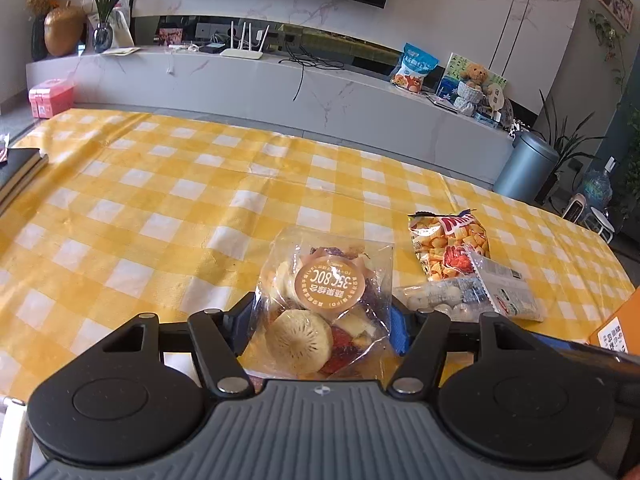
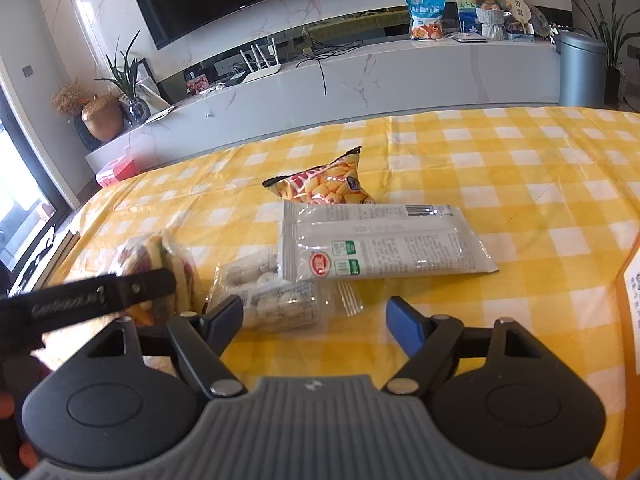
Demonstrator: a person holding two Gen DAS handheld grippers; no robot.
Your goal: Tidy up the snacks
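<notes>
The clear bag of dried fruit is bracketed by the left gripper, whose blue pads sit against both sides of it — whether it is firmly pinched cannot be told. The right gripper is held wide open with nothing in it, just short of the small clear pack of round sweets. Little appears sorted yet: the white wrapper and the orange chip bag are left lying loosely together on the tablecloth towards its right edge — beside an orange box.
</notes>
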